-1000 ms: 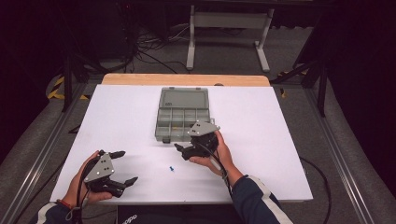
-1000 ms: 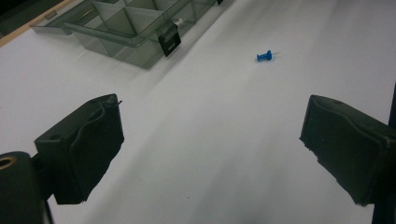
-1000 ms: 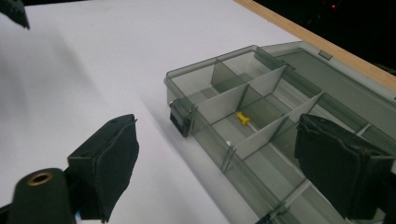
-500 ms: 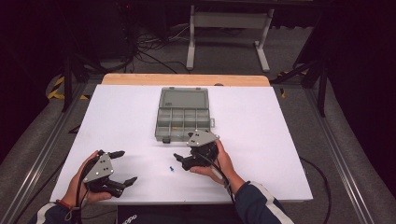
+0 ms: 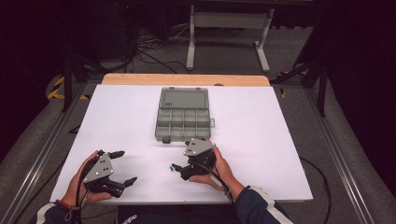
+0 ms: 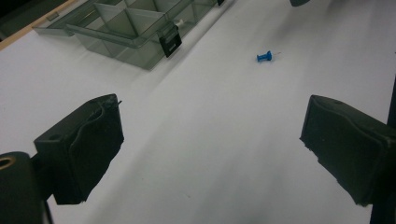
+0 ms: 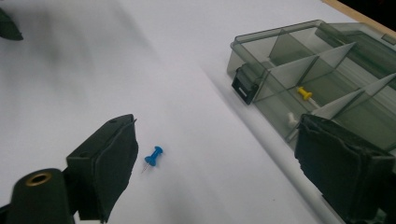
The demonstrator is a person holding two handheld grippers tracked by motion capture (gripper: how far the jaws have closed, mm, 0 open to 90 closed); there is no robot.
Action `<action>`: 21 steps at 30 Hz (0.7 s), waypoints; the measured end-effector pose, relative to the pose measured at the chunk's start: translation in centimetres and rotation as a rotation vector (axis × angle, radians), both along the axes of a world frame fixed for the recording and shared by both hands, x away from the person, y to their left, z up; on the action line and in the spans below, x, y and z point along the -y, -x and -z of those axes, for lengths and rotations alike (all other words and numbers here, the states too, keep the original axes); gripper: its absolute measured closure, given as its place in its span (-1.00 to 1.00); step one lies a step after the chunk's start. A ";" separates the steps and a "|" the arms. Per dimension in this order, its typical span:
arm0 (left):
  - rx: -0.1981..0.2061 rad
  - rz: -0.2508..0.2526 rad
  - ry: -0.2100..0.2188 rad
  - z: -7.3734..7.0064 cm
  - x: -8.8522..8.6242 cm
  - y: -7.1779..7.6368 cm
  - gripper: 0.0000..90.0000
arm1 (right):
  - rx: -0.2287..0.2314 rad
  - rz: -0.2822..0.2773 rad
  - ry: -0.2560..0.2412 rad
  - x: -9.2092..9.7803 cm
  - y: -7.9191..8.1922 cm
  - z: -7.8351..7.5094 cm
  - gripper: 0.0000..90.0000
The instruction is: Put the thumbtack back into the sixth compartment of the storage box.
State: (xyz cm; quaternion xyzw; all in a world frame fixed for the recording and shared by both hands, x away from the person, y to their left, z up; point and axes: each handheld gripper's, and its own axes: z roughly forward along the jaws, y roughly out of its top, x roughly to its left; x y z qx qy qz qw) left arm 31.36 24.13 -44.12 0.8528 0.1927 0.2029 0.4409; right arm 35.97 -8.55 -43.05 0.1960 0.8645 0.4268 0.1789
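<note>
Right gripper [image 7: 215, 158] wide open over blue pin [image 7: 153, 157] lying on white table [image 5: 261, 140], beside open box [image 5: 183, 115], left gripper [image 5: 122, 168] wide open, empty

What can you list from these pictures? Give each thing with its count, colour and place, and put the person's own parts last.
Pin: 1, blue, lying on the sheet between the right gripper's jaws.
Box: 1, smoky grey, clear, lid open, mid-table beyond the grippers.
Yellow pin: 1, in a box compartment.
White pin: 1, in the compartment next to the yellow pin.
Sheet: 1, white, covering the table.
Table edge: 1, wooden, at the far side.
Left gripper: 1, black, open, near left of the sheet.
Right gripper: 1, black, open, low beside the pin.
Hands: 2, each holding a gripper.
</note>
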 end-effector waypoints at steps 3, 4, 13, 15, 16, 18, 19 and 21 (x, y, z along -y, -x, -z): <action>0.000 0.001 0.000 0.0 0.0 0.0 -0.87 | -0.015 -0.015 0.017 -0.3 0.1 0.5 -0.69; 0.001 0.002 -0.002 0.0 0.0 0.0 -0.87 | -0.023 -0.017 0.020 -0.4 0.1 0.8 -0.69; 0.002 0.006 -0.011 0.0 0.0 -0.1 -0.87 | -0.095 -0.066 0.049 -1.3 0.0 2.3 -0.82; -0.001 0.004 -0.006 0.0 0.1 0.0 -0.87 | -0.095 -0.059 0.060 -1.5 0.0 2.5 -0.83; -0.003 0.004 -0.005 0.1 0.1 0.0 -0.87 | -0.098 -0.060 0.071 -1.7 0.0 2.7 -0.83; -0.002 0.003 -0.007 0.1 0.1 0.0 -0.87 | -0.114 -0.066 0.074 -1.9 0.0 3.1 -0.79; -0.003 0.004 -0.005 0.1 0.1 0.0 -0.87 | -0.120 -0.069 0.073 -2.0 0.0 3.2 -0.77; -0.003 0.004 -0.006 0.1 0.1 0.0 -0.87 | -0.127 -0.075 0.082 -2.2 0.0 3.5 -0.69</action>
